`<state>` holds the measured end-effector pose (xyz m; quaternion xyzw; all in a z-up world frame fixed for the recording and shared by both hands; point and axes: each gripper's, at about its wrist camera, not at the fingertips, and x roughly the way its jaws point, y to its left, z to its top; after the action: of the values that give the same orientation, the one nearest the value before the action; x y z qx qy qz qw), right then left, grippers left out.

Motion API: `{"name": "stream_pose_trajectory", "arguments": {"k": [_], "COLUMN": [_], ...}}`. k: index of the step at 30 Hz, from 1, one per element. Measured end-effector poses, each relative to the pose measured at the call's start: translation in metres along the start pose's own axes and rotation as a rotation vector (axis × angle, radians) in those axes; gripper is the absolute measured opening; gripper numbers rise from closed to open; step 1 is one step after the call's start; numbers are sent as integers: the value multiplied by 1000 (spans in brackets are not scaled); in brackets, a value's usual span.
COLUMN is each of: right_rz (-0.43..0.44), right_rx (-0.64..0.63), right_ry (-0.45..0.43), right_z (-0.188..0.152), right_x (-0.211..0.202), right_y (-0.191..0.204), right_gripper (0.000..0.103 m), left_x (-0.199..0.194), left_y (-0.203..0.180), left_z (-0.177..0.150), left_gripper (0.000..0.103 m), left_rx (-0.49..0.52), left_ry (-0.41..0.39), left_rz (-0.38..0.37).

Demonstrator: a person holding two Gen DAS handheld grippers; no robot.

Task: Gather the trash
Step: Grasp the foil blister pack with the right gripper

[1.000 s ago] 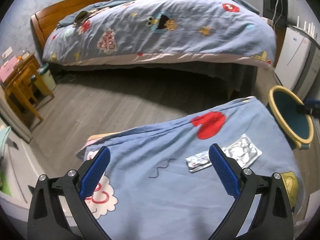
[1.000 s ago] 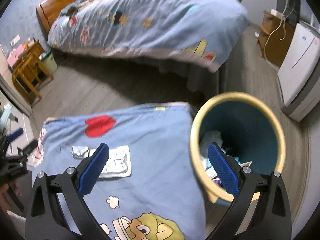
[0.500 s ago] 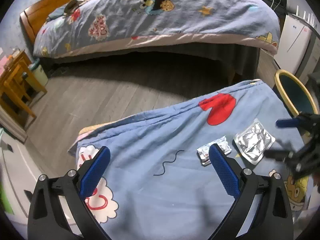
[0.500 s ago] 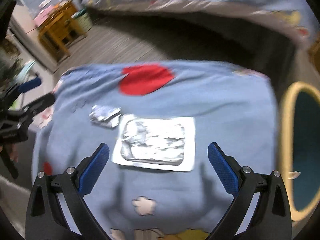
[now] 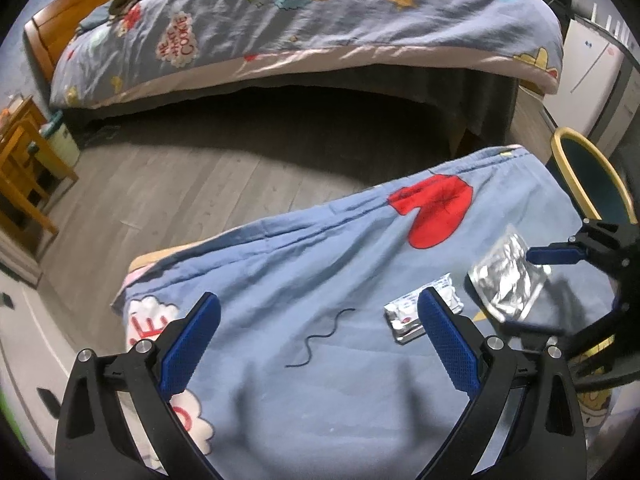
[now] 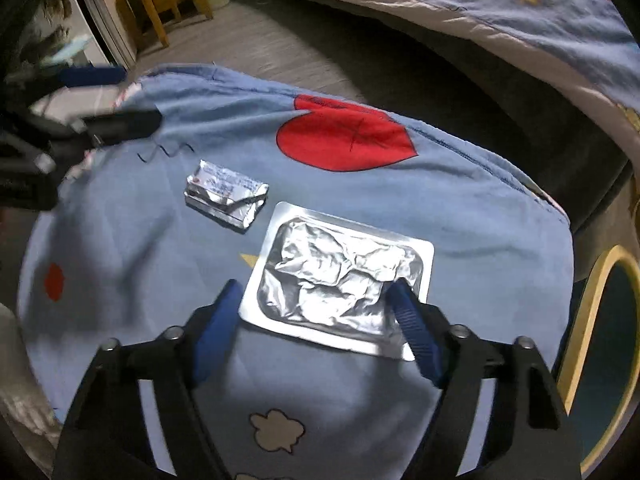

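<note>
Trash lies on a blue cartoon-print cover spread over a low surface: a crumpled silver foil tray with a flat rim, and at its ten o'clock, just beside it but apart, a small folded foil wrapper with blue print too small to read. In the right wrist view the right claw straddles the near end of the foil tray; its jaws have just been closing, with the tray between them. The right pad meets the tray's crumpled edge at four o'clock, while the left pad stands just off the rim, so no firm grip shows. In the left wrist view the left claw hovers wide open and empty over the cover, the small wrapper beside its right pad and a dark wavy thread lying between the two pads. A large red heart is printed on the cover at twelve o'clock from the tray. A yellow-rimmed bin with a dark teal inside stands at three o'clock off the cover's edge. On the bed beyond the wooden floor, a quilt shows a speech bubble reading "ME WANT COOKIE".
</note>
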<state>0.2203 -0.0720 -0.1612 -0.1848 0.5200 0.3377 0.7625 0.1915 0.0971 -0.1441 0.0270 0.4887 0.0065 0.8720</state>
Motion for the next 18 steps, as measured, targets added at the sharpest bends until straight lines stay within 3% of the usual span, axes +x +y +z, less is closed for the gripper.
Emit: {"name": "stream_pose_trajectory", "arguments": {"k": [2, 3, 6, 7, 13, 15, 18], "right_rz": [29, 54, 70, 70, 35, 33, 29], "right_rx": [7, 15, 51, 67, 167, 192, 215], "right_ry": [-22, -30, -53, -62, -116, -128, -144], "right_z": [-1, -1, -1, -1, -1, -1, 4], "right_x": [-11, -16, -30, -35, -51, -54, -53], "right_y": [-5, -9, -23, -30, -64, -72, -78], "right_gripper": [48, 35, 26, 17, 15, 15, 14], "left_x": [4, 7, 12, 14, 26, 32, 43], "left_y": [-7, -12, -25, -28, -57, -63, -68], "left_z": [0, 0, 0, 0, -5, -5, -8], "left_gripper": [98, 98, 98, 98, 94, 88, 64], "left_rx": [12, 23, 51, 59, 158, 185, 204], "left_ry": [8, 14, 25, 26, 47, 59, 107], "left_rz": [-7, -14, -30, -37, -78, -82, -103]}}
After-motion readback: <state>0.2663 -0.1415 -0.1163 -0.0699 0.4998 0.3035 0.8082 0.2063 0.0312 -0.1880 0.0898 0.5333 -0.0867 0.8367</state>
